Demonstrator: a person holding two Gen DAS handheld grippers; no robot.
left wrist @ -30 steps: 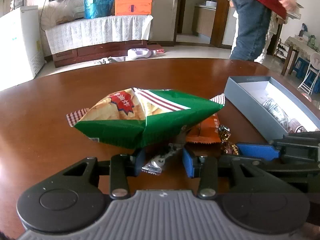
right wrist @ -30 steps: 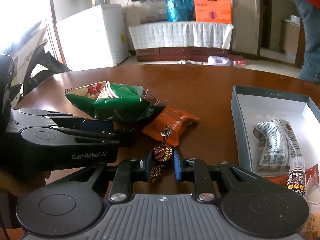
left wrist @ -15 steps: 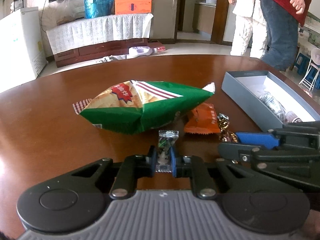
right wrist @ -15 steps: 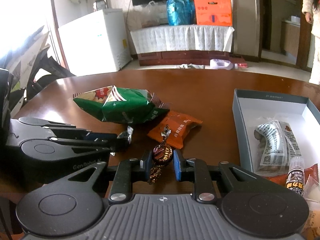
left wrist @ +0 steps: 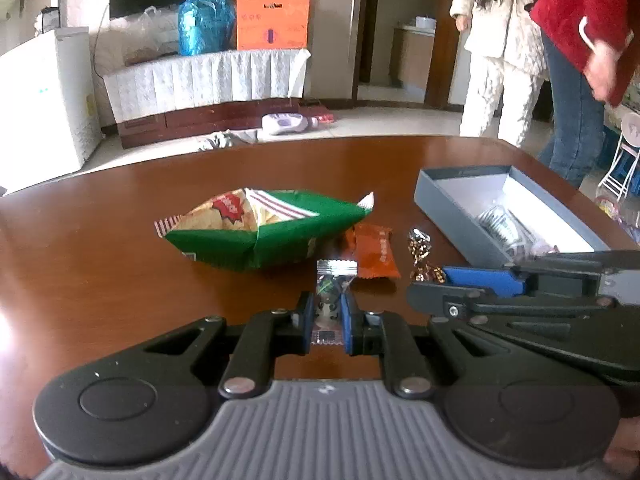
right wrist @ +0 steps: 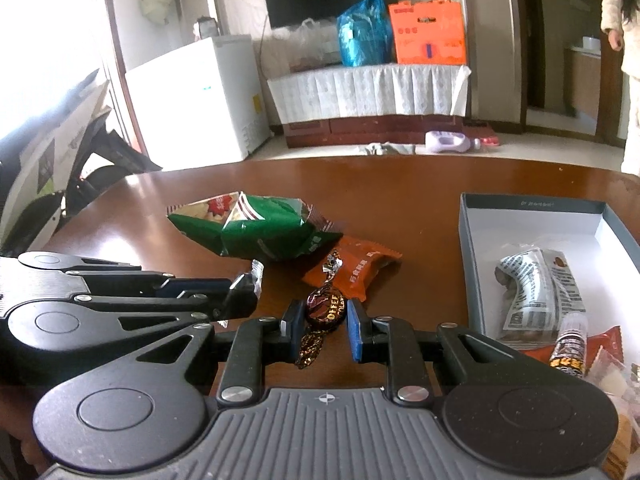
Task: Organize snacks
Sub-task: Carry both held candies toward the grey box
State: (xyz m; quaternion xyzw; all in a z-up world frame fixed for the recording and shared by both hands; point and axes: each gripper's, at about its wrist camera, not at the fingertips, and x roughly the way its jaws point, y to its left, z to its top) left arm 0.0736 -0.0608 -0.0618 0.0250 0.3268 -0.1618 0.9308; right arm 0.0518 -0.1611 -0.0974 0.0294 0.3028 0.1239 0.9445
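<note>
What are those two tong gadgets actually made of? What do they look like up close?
Both are alike. The left tongs and right tongs each have a grey ribbed body, two round black discs at the sides, and black linkage arms with silver rivets. These lead to two short fingers faced with blue pads. A small compass-like mark sits on the grey body. No cables or sleeves show.

Small clear candy pack (left wrist: pixel 329 300): your left gripper's (left wrist: pixel 327 322) pads cover its sides, so you can't read it.
Grey box (right wrist: pixel 532 204): the picture's right edge cuts it off.
Snacks in the box (right wrist: pixel 538 292): their words are too small to read.
People (left wrist: pixel 500 52): blurry, their tops cut off.
</note>
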